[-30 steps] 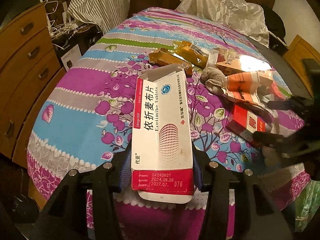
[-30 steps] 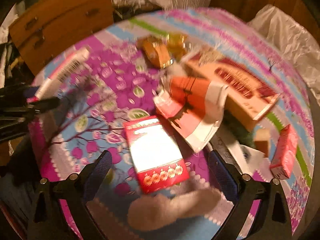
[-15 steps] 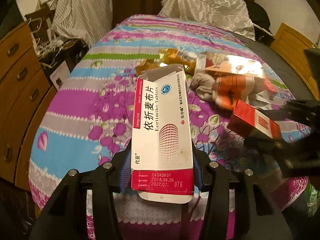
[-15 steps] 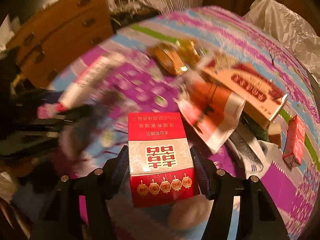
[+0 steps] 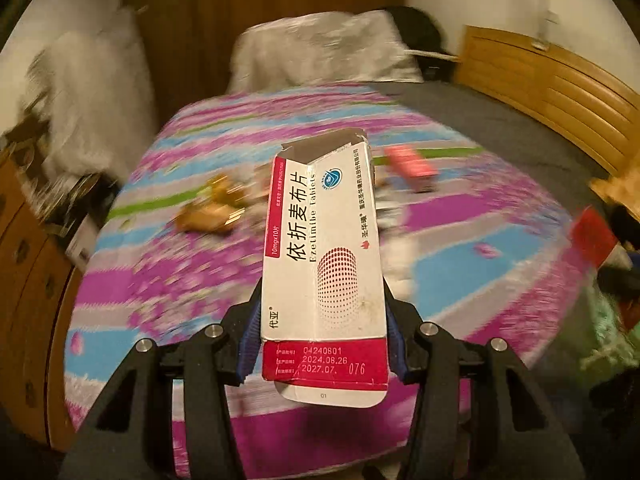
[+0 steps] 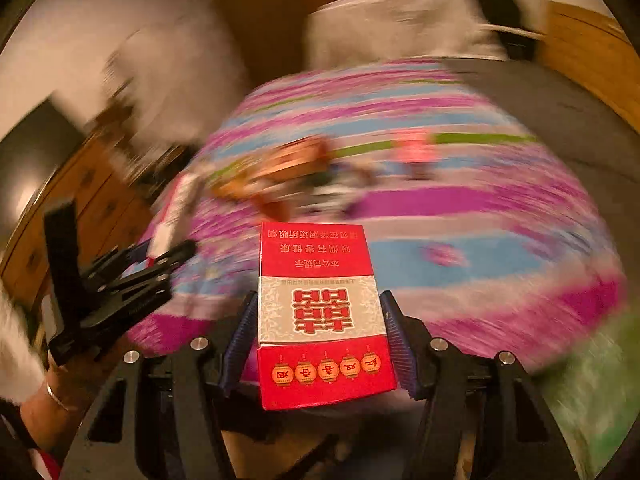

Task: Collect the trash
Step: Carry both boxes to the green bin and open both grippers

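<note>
My left gripper (image 5: 320,332) is shut on a white and red tablet box (image 5: 322,256) with its far end torn open, held above the bed. My right gripper (image 6: 320,336) is shut on a red and white cigarette pack (image 6: 318,312), also held above the bed. The left gripper shows in the right wrist view (image 6: 120,280) at the left. The red pack shows at the right edge of the left wrist view (image 5: 594,236). More trash lies blurred on the bedspread: gold wrappers (image 5: 208,212), a pink box (image 5: 412,164) and a pile of cartons (image 6: 288,172).
The bed has a purple, blue and white flowered spread (image 5: 460,240). A wooden dresser (image 5: 24,280) stands at the left, a wooden headboard (image 5: 552,88) at the right. A white pillow (image 5: 324,52) lies at the far end. Something green (image 6: 592,400) shows at the lower right.
Both grippers have lifted and swung right with their boxes. The right gripper closed on the red pack and raised it off the bed. The trash pile now lies farther away.
</note>
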`<action>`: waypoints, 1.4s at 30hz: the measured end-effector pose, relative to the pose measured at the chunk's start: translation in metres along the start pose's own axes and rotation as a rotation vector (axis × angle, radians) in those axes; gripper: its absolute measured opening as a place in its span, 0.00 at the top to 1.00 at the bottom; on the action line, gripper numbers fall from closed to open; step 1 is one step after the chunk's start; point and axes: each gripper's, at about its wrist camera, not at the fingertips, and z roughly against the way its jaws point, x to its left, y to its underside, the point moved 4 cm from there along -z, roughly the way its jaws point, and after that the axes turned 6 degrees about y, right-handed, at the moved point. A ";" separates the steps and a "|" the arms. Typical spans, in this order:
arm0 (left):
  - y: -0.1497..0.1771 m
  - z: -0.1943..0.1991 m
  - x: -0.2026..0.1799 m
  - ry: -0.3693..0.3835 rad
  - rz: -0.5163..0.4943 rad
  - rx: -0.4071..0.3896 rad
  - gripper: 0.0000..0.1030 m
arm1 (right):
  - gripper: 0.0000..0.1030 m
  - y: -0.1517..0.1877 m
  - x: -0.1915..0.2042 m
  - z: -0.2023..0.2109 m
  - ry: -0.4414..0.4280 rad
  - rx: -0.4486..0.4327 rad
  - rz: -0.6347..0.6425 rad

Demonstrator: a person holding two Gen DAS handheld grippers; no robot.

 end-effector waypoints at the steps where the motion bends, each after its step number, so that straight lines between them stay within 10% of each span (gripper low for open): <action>1: -0.006 0.000 -0.022 0.044 -0.030 -0.002 0.53 | 0.41 0.007 -0.029 0.024 0.053 -0.030 -0.054; 11: -0.042 -0.015 -0.241 0.392 -0.326 0.040 0.52 | 0.41 0.099 -0.240 0.184 0.426 -0.201 -0.457; 23: -0.011 -0.041 -0.449 0.585 -0.566 0.135 0.51 | 0.41 0.157 -0.347 0.195 0.585 -0.195 -0.607; 42: -0.002 -0.066 -0.468 0.579 -0.598 0.181 0.51 | 0.41 0.124 -0.377 0.133 0.611 -0.128 -0.560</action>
